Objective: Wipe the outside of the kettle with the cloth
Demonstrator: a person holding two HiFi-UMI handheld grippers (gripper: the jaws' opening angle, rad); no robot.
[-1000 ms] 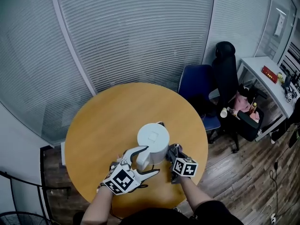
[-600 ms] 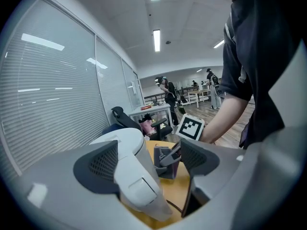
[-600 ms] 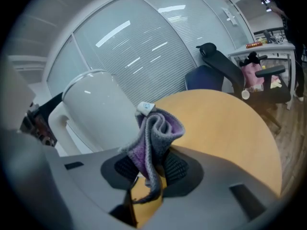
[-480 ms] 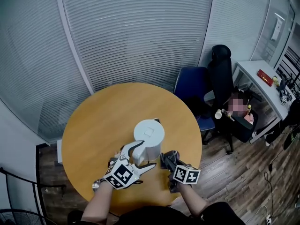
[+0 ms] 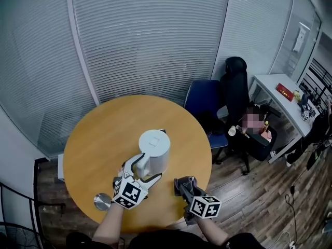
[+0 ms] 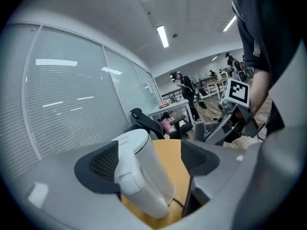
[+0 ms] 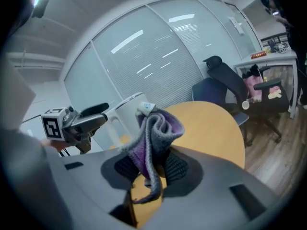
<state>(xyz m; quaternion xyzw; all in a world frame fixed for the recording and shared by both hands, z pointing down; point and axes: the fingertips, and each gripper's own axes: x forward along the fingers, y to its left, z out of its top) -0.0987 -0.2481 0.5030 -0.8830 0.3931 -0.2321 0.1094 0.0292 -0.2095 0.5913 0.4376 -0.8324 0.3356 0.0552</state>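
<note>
The left tongs (image 6: 149,161) are straddling the handle of the kettle (image 5: 154,145), jaws standing apart. The right tongs (image 7: 148,169) are clamping the cloth (image 7: 156,128), staying clear of the kettle over the worktop (image 5: 104,139).

White kettle (image 5: 154,148), lid shut, upright near the middle of the round wooden table (image 5: 104,139), handle between the spread jaws of the left gripper (image 6: 148,159). Grey-purple cloth (image 7: 152,138) bunched, pinched in the right gripper (image 7: 148,169), just beside the kettle, not touching.
</note>
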